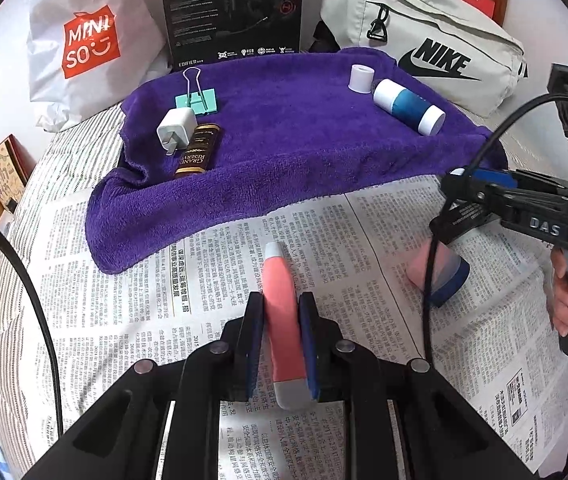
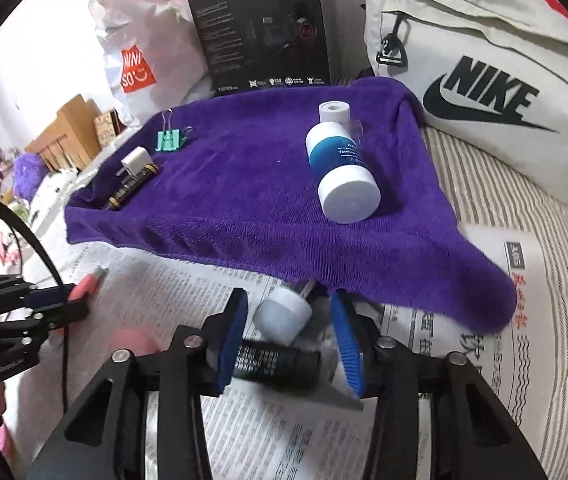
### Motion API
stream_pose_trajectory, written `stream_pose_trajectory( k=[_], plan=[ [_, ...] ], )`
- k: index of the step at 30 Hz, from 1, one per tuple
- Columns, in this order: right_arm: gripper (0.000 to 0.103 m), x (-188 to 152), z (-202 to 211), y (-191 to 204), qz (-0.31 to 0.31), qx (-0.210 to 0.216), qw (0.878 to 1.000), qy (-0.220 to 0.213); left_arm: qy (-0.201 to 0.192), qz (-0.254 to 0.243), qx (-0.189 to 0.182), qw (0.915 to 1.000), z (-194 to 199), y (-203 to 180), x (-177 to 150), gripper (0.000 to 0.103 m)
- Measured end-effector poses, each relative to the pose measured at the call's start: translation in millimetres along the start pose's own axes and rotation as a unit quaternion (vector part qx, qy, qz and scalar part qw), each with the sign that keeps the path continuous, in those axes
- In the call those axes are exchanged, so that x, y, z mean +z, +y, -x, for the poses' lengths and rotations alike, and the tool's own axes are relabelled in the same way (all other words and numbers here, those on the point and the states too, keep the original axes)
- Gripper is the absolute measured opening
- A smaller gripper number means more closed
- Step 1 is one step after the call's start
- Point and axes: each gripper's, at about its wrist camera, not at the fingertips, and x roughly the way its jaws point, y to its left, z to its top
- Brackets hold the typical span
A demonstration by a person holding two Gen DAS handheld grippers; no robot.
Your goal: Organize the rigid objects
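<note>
My left claw [image 1: 281, 344] clamps the pink tube [image 1: 284, 320]; my right claw [image 2: 290, 344] stands apart around a black bottle [image 2: 279, 364] on newspaper [image 2: 275, 432].

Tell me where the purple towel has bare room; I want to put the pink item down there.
The purple towel is bare across its middle, between the white charger with the brown tube and the blue-and-white bottle. The green binder clip crowds its left back corner.

Pink tube [image 1: 284, 312] between left hand-held gripper [image 1: 281, 344] pads.
</note>
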Motion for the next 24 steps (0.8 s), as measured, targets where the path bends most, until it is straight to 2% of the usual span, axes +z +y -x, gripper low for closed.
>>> stream_pose_trajectory(
  k=[2, 5, 8, 10, 17, 24],
  plan=[
    [0.029, -0.2, -1.4, 3.3, 0.014, -0.012, 1.0, -0.001, -0.001, -0.002, 0.002, 1.0, 0.3, -0.8, 0.0, 0.018],
    [0.029, -3.1, 3.6, -1.4, 0.018, -0.016, 1.0, 0.0, -0.004, -0.002, -0.002, 1.0, 1.0, -0.2, -0.5, 0.018],
    [0.029, -7.0, 7.6, -15.8, 0.009, -0.04, 0.999, 0.004, -0.006, -0.002, -0.006, 1.0, 1.6, 0.2, -0.7, 0.018],
    [0.029, -9.5, 8.5, -20.3, 0.007, -0.033, 0.999, -0.003, -0.009, 0.0, -0.006, 0.9999, 2.0, 0.0, -0.9, 0.018],
    [0.03, -10.9, 7.3, -14.2, 0.027, -0.051, 0.998, -0.004, -0.034, 0.017, -0.006, 0.9993, 3.9, -0.4, -6.3, 0.018],
    [0.03, -10.7, 7.4, -12.1, 0.031, -0.054, 0.998, -0.004, -0.063, 0.008, 0.011, 0.9979, 4.5, -6.2, -11.7, 0.019]
  ],
)
